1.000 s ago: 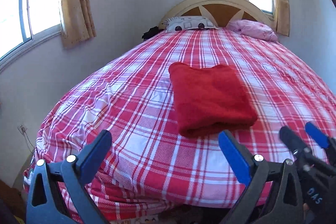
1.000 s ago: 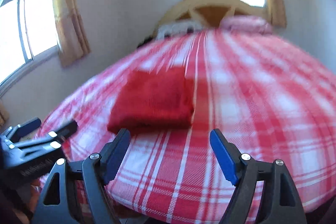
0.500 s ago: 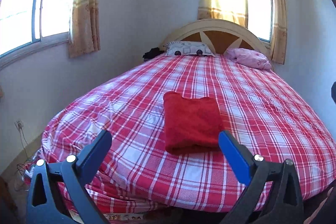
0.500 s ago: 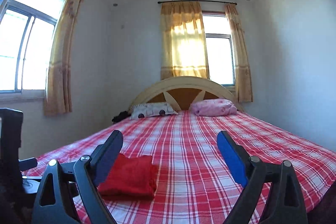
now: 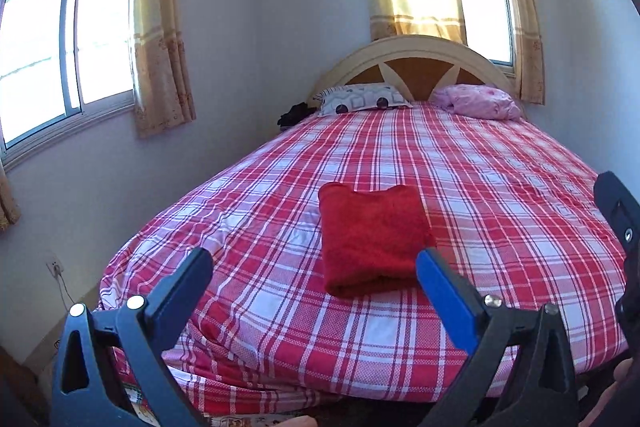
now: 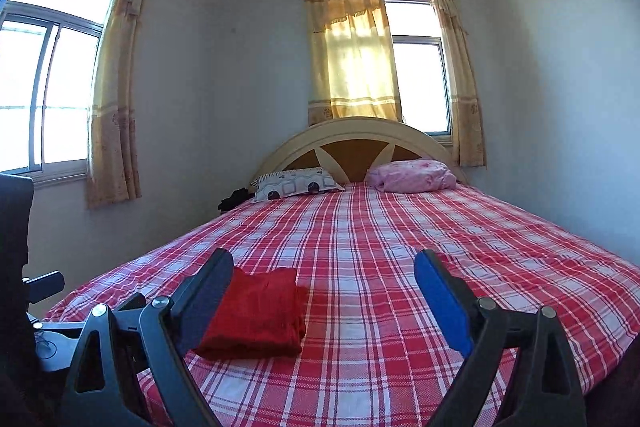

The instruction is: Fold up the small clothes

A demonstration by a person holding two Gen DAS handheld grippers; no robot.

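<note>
Folded red garment (image 5: pixel 370 241) sat at 12 o'clock off the wide-open, empty left gripper (image 5: pixel 316 285), long axis running away, while the equally wide right gripper (image 6: pixel 322 297) had it at 10 o'clock, so left looked nearer.

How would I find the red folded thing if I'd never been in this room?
Look at the big bed with the red-and-white checked sheet under the curved headboard. Near its foot end, far from the two pillows, lies a folded red garment. It is the only plain, solid red thing, with no stripes or checks on it.
</note>
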